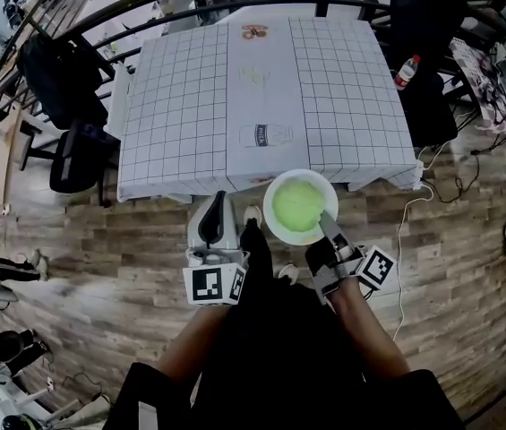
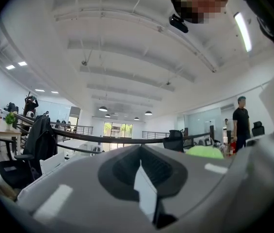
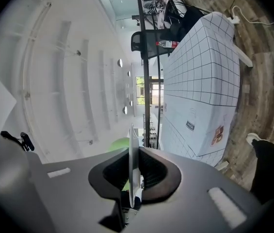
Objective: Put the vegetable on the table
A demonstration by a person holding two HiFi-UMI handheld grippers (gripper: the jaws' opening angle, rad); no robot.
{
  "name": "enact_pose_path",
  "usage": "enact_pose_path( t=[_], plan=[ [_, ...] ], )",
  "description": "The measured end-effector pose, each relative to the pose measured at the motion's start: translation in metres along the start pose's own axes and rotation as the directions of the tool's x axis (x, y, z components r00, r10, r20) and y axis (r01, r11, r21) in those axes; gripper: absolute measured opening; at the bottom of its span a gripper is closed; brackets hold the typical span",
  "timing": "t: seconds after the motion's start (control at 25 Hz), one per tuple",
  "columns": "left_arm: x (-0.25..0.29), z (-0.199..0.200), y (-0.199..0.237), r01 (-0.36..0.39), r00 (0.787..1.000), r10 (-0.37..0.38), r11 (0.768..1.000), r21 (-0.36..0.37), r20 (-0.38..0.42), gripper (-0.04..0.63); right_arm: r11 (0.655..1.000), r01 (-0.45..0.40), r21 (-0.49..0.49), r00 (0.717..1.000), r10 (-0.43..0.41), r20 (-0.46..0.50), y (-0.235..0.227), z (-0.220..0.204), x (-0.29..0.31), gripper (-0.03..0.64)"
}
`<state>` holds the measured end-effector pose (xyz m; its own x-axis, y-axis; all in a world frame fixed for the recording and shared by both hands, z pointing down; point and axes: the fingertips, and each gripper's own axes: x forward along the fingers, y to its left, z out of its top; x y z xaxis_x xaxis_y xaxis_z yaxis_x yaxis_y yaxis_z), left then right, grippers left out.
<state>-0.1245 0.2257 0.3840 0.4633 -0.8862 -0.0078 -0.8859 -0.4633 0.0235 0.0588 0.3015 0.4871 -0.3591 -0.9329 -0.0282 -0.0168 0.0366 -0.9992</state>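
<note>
The carrying step appears to be in hand. A white plate (image 1: 269,200) is being gripped at its 5 o'clock rim by the right gripper (image 1: 326,225), whose jaws are being pressed nearly together on that thin edge. The green vegetable (image 1: 297,204) is being carried on it, just short of the table (image 1: 351,106). The left gripper (image 1: 218,201), closed and empty, is being held at the plate's 9 o'clock. Next, the plate probably needs to be moved level toward 12 o'clock and set down.

No lettering can be read anywhere. The printed label (image 1: 266,135) at the centre of the frame, on the cloth-covered bench (image 1: 181,106), is too small to make out. The square black-and-white markers (image 1: 208,285), lower centre, show patterns only, no characters.
</note>
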Motion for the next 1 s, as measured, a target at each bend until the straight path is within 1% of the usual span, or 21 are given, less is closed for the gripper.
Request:
enact_pose_path(
  t=[0.2,0.36,0.48,0.72,1.0],
  plan=[
    [0.026,-0.007,-0.009,0.043,0.999,-0.043,0.999,0.024,0.005,0.008,1.000,0.016,-0.006,1.000,-0.016,0.016,-0.005,0.019,0.011,0.026],
    [0.059,-0.002,0.000,0.055,0.998,-0.056,0.997,0.054,0.014,0.008,1.000,0.023,0.006,1.000,-0.023,0.016,-0.009,0.035,0.042,0.026],
    [0.080,-0.003,0.006,0.060,0.998,-0.060,0.996,0.062,-0.005,0.008,0.999,0.040,0.015,0.999,-0.041,0.021,-0.010,0.047,0.061,0.026],
    [0.132,-0.011,0.030,0.072,0.997,-0.071,0.997,0.026,-0.030,0.008,0.999,0.038,-0.008,0.999,-0.038,0.031,-0.009,0.068,0.108,0.029],
    [0.193,-0.003,0.063,0.096,0.995,-0.096,0.995,-0.006,-0.038,0.008,1.000,0.022,-0.016,0.999,-0.021,0.046,-0.004,0.090,0.167,0.028]
  ],
)
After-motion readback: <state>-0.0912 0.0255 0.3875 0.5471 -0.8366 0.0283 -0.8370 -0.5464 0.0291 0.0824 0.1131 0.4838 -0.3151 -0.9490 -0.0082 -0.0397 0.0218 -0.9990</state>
